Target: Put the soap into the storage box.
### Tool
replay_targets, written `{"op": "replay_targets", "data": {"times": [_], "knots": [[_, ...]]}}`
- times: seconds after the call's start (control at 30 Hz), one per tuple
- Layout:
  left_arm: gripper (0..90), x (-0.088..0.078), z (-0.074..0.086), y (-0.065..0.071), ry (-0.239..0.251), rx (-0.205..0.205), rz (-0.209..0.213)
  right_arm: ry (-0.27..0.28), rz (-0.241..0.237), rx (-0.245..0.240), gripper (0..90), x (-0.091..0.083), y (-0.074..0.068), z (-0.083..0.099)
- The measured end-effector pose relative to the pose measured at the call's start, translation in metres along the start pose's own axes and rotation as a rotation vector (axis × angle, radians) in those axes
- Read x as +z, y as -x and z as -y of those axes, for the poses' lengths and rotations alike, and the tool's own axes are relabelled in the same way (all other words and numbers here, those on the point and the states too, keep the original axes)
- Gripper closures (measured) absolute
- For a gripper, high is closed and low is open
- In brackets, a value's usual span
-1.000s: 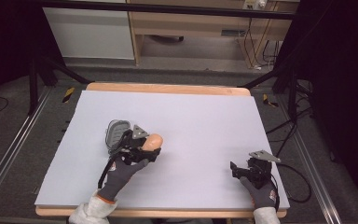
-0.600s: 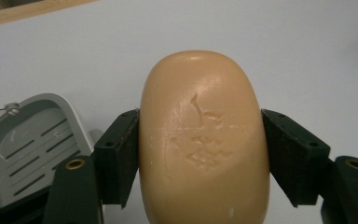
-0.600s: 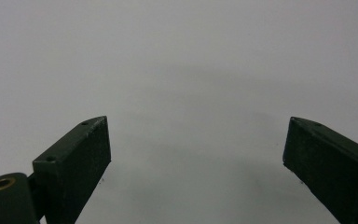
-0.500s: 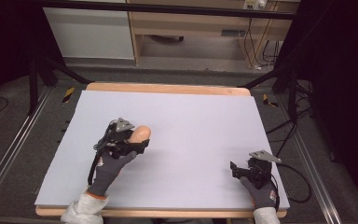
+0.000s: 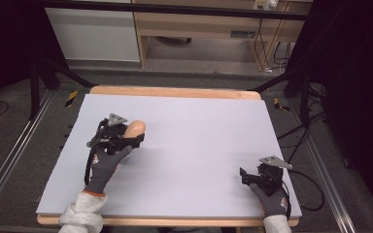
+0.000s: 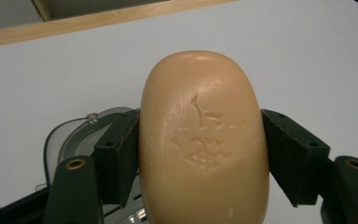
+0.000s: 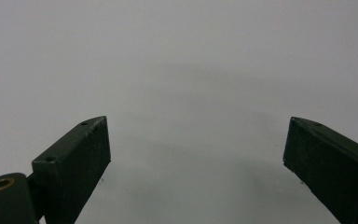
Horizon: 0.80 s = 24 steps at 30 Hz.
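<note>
Jaws of the left gripper [image 6: 200,154] press on both flanks of a tan bar of soap [image 6: 203,140] — clamped tight. The soap's scratched face points up, above a clear round dish [image 6: 67,135] lying on the white table [image 5: 199,126], at its left side. The right gripper [image 7: 196,154] rests near the front right corner — jaws wide apart, nothing between them.
</note>
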<state>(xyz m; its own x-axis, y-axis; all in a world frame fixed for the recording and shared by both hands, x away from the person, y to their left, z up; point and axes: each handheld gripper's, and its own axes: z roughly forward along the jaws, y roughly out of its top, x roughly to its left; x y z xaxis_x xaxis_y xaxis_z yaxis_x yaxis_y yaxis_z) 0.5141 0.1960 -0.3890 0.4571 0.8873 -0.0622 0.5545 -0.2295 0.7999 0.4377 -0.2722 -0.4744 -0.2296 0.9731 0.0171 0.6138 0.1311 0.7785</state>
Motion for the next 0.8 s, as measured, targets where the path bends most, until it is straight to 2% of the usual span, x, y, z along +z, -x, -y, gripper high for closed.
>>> {"op": "replay_targets", "data": {"times": [0.2, 0.8], "knots": [[31.4, 0.007, 0.004, -0.013, -0.016, -0.025, -0.03, -0.002, 0.003, 0.0, 7.5, 0.0, -0.001, 0.0], [31.4, 0.018, 0.022, -0.028, -0.07, -0.044, -0.081, -0.003, 0.001, -0.003, 7.5, 0.0, -0.001, 0.0]]}}
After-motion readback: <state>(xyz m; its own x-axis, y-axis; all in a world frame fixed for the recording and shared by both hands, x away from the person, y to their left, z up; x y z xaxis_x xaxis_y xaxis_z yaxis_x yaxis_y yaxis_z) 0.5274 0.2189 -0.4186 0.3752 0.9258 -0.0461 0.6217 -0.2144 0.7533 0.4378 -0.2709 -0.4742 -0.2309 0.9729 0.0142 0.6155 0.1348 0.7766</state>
